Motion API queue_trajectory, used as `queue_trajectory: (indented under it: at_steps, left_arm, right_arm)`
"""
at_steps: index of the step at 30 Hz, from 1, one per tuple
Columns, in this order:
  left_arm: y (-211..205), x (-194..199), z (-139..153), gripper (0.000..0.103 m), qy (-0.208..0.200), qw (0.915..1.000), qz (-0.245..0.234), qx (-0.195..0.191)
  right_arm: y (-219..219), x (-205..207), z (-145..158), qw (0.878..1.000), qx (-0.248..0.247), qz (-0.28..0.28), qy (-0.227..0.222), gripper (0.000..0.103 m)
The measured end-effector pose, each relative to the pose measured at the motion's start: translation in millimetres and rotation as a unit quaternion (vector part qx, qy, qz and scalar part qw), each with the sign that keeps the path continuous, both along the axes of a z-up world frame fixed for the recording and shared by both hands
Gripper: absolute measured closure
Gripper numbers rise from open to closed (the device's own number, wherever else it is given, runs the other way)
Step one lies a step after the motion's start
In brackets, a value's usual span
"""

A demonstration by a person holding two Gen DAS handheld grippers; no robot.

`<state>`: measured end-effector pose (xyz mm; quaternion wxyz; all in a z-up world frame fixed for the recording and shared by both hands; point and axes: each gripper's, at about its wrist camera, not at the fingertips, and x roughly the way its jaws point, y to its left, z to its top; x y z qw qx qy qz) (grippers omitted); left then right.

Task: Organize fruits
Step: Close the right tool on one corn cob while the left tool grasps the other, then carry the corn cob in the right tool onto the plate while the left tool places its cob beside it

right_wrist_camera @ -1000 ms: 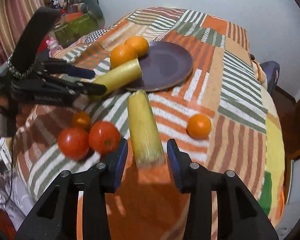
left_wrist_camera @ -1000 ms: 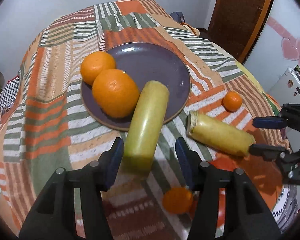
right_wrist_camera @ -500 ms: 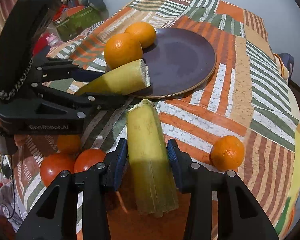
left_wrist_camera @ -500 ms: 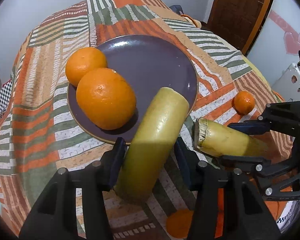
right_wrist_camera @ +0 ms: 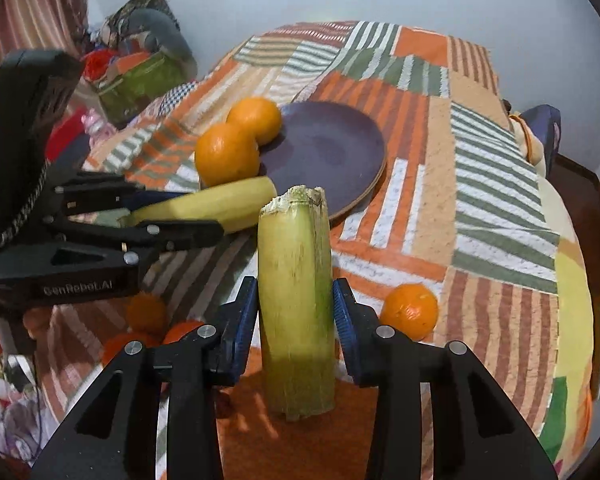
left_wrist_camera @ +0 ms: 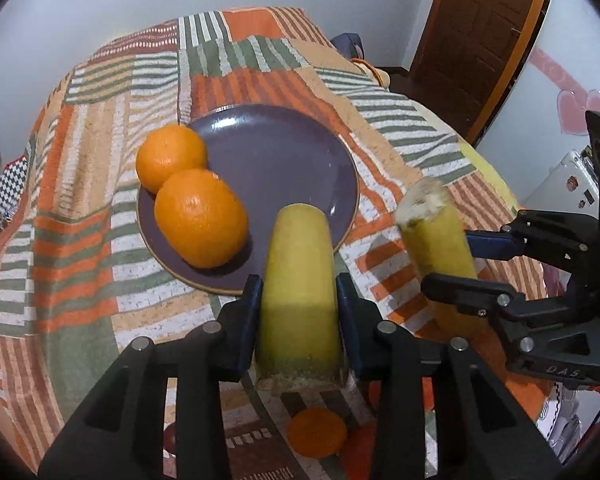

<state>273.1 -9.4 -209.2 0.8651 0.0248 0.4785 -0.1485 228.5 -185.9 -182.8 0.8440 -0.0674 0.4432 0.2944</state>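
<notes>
Both stalks had come up off the cloth since a second earlier, and the left one had swung round to point straight ahead between its pads. Left gripper (left_wrist_camera: 298, 312) was closing, clamped on the smooth yellow stalk (left_wrist_camera: 298, 280), whose far end hung over the near rim of the plate (left_wrist_camera: 284, 152). Right gripper (right_wrist_camera: 296, 320) was closing too, gripping the ragged stalk (right_wrist_camera: 296, 280) and holding it tilted up above the tablecloth (right_wrist_camera: 480, 208). Two oranges (left_wrist_camera: 200, 216) sat on the plate's left side, leaving its middle and right bare, which I took to be where the stalks were headed. Each was gripped near its lower end, probably so the free end could be laid down first.

Only the right view showed the small orange (right_wrist_camera: 410, 312) lying alone on the cloth, well apart from the plate. Only the left view showed a small orange fruit (left_wrist_camera: 316, 432) beneath its gripper, with something red beside it that I could not make out
</notes>
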Motion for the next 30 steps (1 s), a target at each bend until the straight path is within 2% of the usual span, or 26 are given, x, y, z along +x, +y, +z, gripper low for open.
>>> queue_trajectory:
  at_steps: [10,19,25,30]
  left_arm:
    - [1.7,23.1,24.6,0.067,-0.031,0.9983,0.040,-0.030]
    - [7.3,62.7,27.9,0.067,-0.041,0.9937,0.097,-0.037]
    - [15.6,89.1,21.4,0.067,-0.030,0.9904,0.129,-0.039]
    - [24.9,109.5,9.4,0.067,-0.004,0.9879,0.148,-0.047]
  right_arm:
    - [0.2,24.3,23.0,0.999,0.030,-0.025,-0.020,0.069]
    - [12.6,65.4,23.7,0.998,0.039,-0.043,-0.013,0.069]
    - [17.6,92.2,18.8,0.997,0.043,-0.057,0.002,0.069]
    - [22.8,109.8,13.8,0.997,0.044,-0.061,0.019,0.069]
